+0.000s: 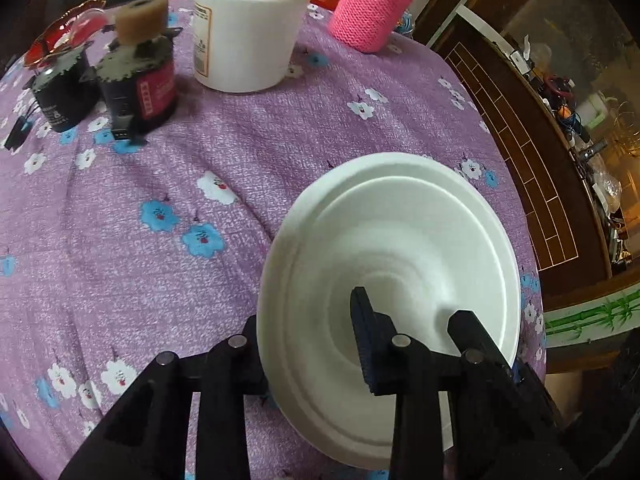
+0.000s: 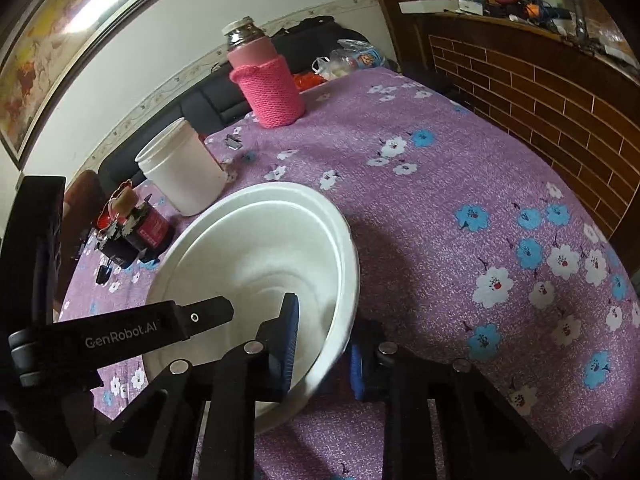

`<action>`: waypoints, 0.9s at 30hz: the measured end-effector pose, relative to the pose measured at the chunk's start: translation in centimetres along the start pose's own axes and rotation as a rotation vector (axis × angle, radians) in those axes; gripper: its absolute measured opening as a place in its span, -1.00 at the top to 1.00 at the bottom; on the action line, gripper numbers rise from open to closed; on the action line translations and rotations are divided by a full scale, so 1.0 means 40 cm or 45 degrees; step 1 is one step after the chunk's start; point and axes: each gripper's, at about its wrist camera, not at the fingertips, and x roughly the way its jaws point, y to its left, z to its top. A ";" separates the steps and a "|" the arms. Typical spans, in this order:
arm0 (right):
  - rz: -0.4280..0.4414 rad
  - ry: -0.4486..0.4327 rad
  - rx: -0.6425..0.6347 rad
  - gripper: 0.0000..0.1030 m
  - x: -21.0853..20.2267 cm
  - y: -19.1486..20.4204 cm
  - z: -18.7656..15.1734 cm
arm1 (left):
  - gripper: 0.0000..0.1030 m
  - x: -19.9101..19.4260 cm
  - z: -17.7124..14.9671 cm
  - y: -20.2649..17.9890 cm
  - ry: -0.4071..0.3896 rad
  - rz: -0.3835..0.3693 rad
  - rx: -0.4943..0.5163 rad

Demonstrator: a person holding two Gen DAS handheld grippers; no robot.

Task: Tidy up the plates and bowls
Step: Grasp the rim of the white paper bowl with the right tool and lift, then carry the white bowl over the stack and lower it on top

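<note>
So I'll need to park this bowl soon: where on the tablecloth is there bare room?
The widest bare stretch of tablecloth lies between the white bowl and the brick-patterned wall, below the pink knitted bottle. It is crowded where the white jar and dark ink bottles stand.

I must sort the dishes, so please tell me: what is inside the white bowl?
One finger of each gripper: left gripper, right gripper. The white bowl shows no food; the fingers cover part of its bottom.
</note>
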 end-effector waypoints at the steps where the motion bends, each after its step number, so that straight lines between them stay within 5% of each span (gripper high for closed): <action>1: 0.009 -0.003 -0.011 0.59 -0.004 0.005 -0.001 | 0.40 -0.005 -0.002 0.004 -0.006 0.006 0.000; 13: 0.219 -0.074 -0.102 0.62 -0.073 0.086 -0.026 | 0.40 -0.151 -0.100 0.094 -0.095 -0.016 -0.096; 27: 0.454 -0.072 -0.252 0.61 -0.150 0.238 -0.115 | 0.40 -0.345 -0.259 0.193 -0.256 0.098 -0.148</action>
